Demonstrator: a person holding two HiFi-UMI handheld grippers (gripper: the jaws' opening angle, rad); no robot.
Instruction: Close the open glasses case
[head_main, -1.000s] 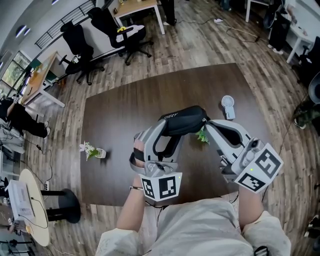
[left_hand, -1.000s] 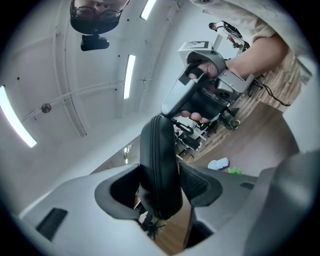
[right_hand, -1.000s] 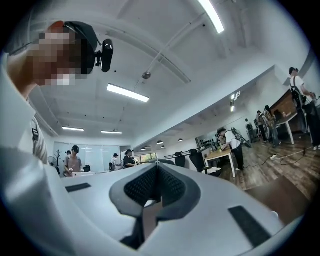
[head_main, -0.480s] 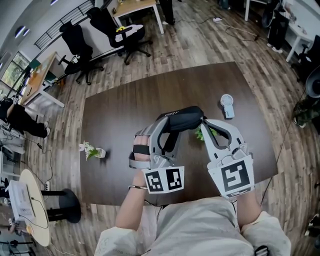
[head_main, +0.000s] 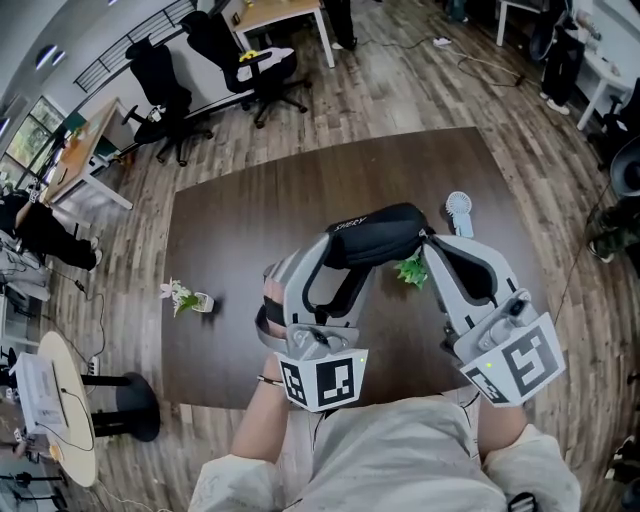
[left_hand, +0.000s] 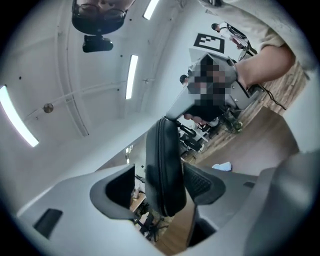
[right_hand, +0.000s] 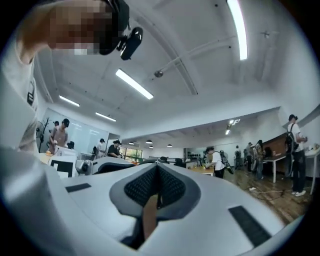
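A small white flower sprig (head_main: 185, 299) lay at the left of the dark tabletop (head_main: 240, 220), well apart from the rest. Above the middle, the left claw (head_main: 345, 255) had the closed black glasses case (head_main: 380, 232) in the air between its pads; its jaws were spread and had just been opening, one pad against the case and a slit showing at the other. The right claw (head_main: 430, 240), pressed together and empty, had its tip just beside the case's right end, near a green sprig (head_main: 411, 270) and a white handheld fan (head_main: 458, 212).
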